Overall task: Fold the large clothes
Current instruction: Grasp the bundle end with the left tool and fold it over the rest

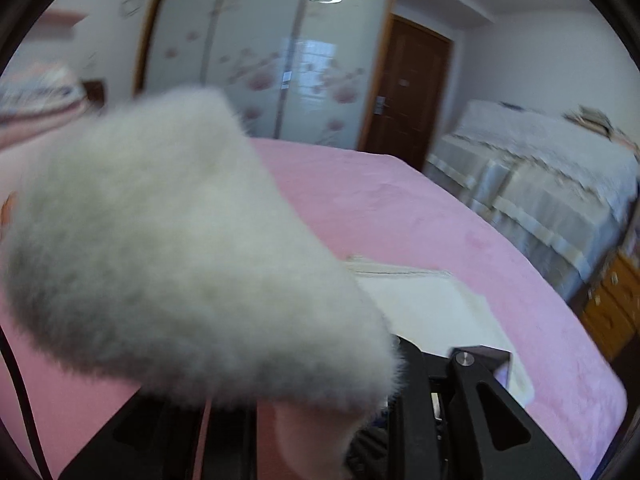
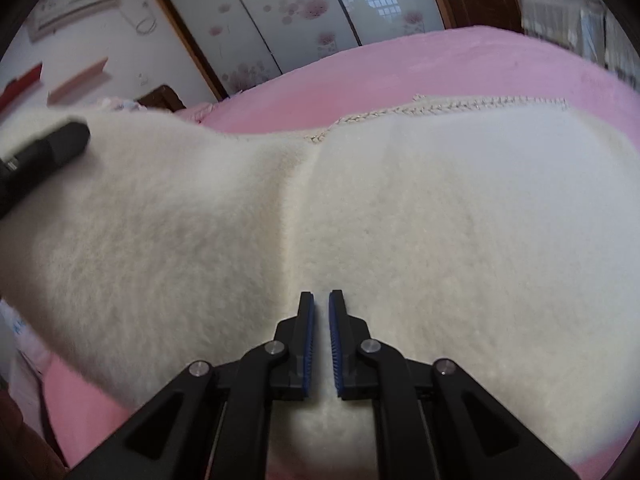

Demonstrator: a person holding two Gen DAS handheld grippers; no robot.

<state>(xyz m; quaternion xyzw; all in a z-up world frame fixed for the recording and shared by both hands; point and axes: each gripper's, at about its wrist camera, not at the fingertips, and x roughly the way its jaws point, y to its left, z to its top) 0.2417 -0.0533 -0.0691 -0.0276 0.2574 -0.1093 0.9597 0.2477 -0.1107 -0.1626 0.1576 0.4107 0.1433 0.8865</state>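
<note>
A fluffy white fleece garment lies spread on the pink bed, a stitched hem along its far edge. My right gripper sits low on its near edge, blue pads pinched on a ridge of fleece, and a crease runs away from the grip. My left gripper holds a bunched corner of the garment lifted off the bed. The fleece hides its fingertips. In the right wrist view the left gripper shows as a black bar at the raised left corner. The flat part of the garment rests on the bed.
The pink bedspread stretches beyond the garment. Floral sliding wardrobe doors and a brown door stand behind the bed. A second bed with a pale cover and wooden drawers are at the right.
</note>
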